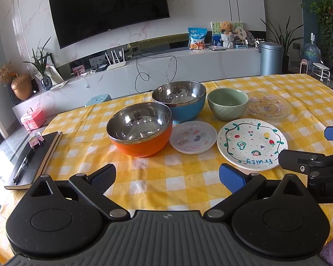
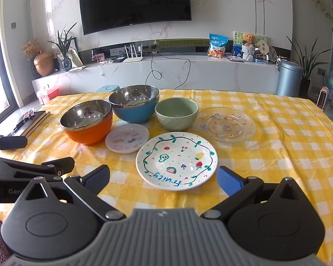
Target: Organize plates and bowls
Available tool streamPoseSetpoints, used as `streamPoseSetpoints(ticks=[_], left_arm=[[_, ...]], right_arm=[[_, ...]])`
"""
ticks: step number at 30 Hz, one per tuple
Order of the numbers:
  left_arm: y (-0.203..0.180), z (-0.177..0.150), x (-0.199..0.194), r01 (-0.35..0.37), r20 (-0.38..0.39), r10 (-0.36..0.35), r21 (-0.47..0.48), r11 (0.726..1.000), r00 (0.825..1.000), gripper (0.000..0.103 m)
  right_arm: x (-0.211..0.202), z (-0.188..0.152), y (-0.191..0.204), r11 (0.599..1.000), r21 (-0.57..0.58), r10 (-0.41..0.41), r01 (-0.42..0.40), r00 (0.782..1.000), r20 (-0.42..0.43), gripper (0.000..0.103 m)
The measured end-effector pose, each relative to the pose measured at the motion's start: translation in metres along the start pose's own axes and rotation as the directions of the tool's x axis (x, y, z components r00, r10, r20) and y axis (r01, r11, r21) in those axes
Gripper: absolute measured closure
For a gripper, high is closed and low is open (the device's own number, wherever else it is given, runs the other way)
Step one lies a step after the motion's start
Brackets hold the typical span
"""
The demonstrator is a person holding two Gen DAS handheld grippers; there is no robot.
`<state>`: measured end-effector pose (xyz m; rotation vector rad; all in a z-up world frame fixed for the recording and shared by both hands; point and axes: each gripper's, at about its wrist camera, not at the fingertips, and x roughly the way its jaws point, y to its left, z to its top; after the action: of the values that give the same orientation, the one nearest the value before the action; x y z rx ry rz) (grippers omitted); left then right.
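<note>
Yellow-checked table point(image 2: 277, 133) held slick, breakable plates – the fruit plate point(image 2: 176, 160) wanted a rim grip; both tools gaped empty – left tool point(image 1: 167, 177), right tool point(image 2: 163, 177)

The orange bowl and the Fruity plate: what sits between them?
A small white plate with stickers, seen in both views, between the orange bowl and the Fruity plate.

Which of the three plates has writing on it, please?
The large white plate, nearest the grippers, reads "Fruity". The small sticker plate and clear glass plate show no writing.
</note>
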<state>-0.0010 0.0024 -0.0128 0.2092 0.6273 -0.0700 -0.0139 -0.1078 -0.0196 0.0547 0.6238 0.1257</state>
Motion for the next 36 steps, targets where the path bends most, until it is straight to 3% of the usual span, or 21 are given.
streamPoseSetpoints(ticks=[6,15,18,20,24,29,32,36], left_arm=[[-0.002,-0.002,0.006,0.018,-0.008,-0.018,-0.028,0.999,1.0,0.0],[-0.012,0.001,0.026,0.133,-0.045,-0.138,-0.11,0.985,0.989,0.0],[-0.015,0.005,0.035,0.163,-0.056,-0.172,-0.14,0.977,0.983,0.002],[-0.016,0.007,0.04,0.187,-0.063,-0.199,-0.157,0.97,0.978,0.014],[-0.02,0.012,0.05,0.208,-0.051,-0.219,-0.175,0.962,0.974,0.019],[-0.025,0.019,0.062,0.226,-0.048,-0.24,-0.195,0.954,0.97,0.031],[-0.03,0.022,0.071,0.219,-0.045,-0.232,-0.192,0.957,0.972,0.031],[-0.029,0.021,0.084,0.222,-0.053,-0.239,-0.214,0.951,0.97,0.032]], right_arm=[[0.004,-0.002,-0.002,1.0,0.01,-0.013,0.013,1.0,-0.006,0.003],[0.027,-0.006,-0.029,0.994,0.107,-0.022,0.027,0.999,-0.045,0.004],[0.035,-0.007,-0.039,0.99,0.135,-0.022,0.029,0.998,-0.053,0.012],[0.04,-0.006,-0.043,0.99,0.139,-0.028,0.035,0.998,-0.053,0.023],[0.05,-0.002,-0.051,0.989,0.141,-0.044,0.048,0.999,-0.03,0.03],[0.06,0.002,-0.059,0.989,0.137,-0.065,0.064,0.998,0.004,0.047],[0.068,0.004,-0.064,0.988,0.139,-0.07,0.07,0.998,-0.002,0.049],[0.078,0.006,-0.077,0.982,0.19,-0.017,0.019,1.0,-0.01,0.054]])
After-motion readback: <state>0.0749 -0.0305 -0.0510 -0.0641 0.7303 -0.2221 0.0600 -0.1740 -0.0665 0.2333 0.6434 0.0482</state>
